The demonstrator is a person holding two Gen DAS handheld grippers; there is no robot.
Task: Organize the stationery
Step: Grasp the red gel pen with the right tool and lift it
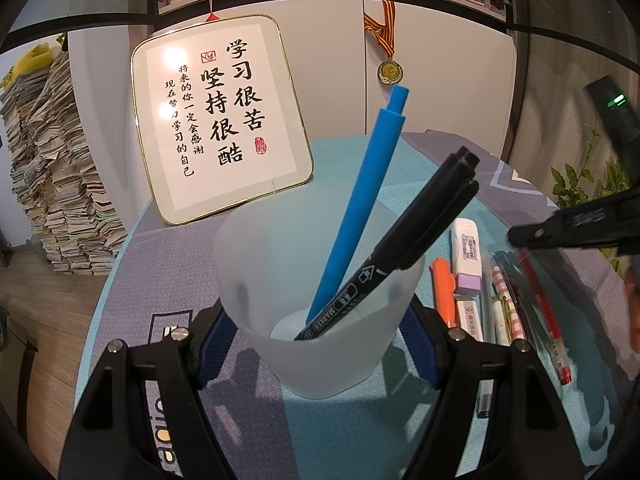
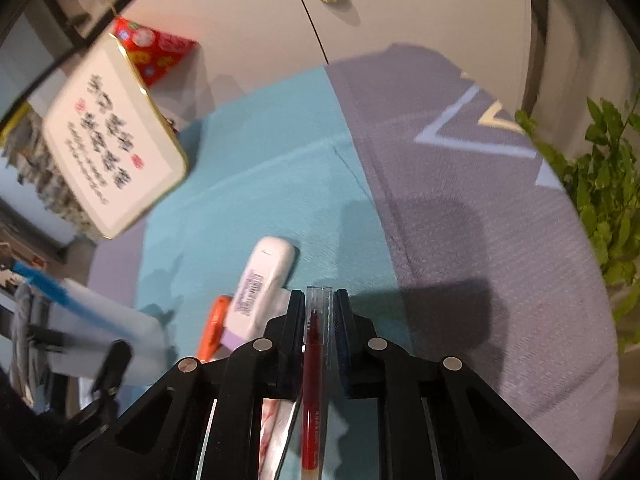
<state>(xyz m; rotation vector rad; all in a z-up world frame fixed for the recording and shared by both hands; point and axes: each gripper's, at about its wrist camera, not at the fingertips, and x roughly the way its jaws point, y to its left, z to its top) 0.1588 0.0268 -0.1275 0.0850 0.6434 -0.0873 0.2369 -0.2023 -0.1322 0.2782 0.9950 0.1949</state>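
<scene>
Left gripper (image 1: 316, 320) clamps cup (image 1: 320, 280) sides; right gripper (image 2: 318, 304) pinches red pen (image 2: 314, 380) above mat (image 2: 260, 168).

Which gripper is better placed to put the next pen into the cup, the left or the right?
The right gripper, I think. It is shut on the red pen, so the pen is ready to carry over. The left gripper is shut on the frosted cup, steadying it, and cannot pick anything up.

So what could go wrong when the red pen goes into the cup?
1. The cup already holds a blue pen and black marker leaning across its mouth; the red pen might bump them.
2. The right tongs pinch the red pen near its clear cap, so it could swing or slip.
3. A hard knock might tip the cup in the left tongs.
</scene>
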